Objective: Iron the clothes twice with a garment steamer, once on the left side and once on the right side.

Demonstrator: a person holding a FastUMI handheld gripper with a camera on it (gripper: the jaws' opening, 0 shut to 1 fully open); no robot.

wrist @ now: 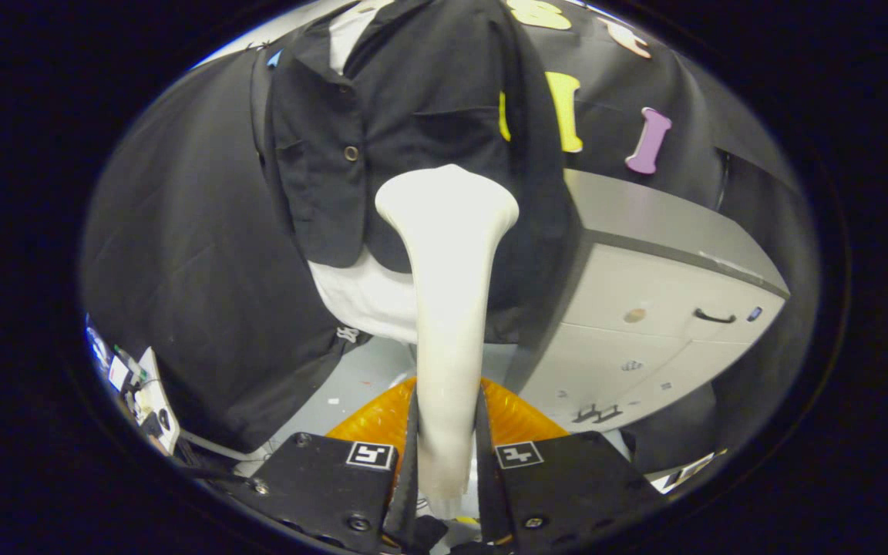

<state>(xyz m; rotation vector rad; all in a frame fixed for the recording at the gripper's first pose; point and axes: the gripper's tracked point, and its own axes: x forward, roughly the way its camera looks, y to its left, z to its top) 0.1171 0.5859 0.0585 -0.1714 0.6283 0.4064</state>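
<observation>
My gripper [446,432] is shut on the handle of a white garment steamer [448,308], which rises straight up between the fingers. Its wide head [446,204] rests against or just in front of the lower middle of a black jacket [405,116]. The jacket hangs upright ahead, buttoned, over a white shirt [359,297] that shows below its hem and at the collar. I cannot tell whether the steamer head touches the cloth.
A white cabinet [644,308] with a dark handle stands to the right of the jacket. An orange object [382,420] lies on the floor just beyond the fingers. Cables and small devices [143,393] sit low at the left.
</observation>
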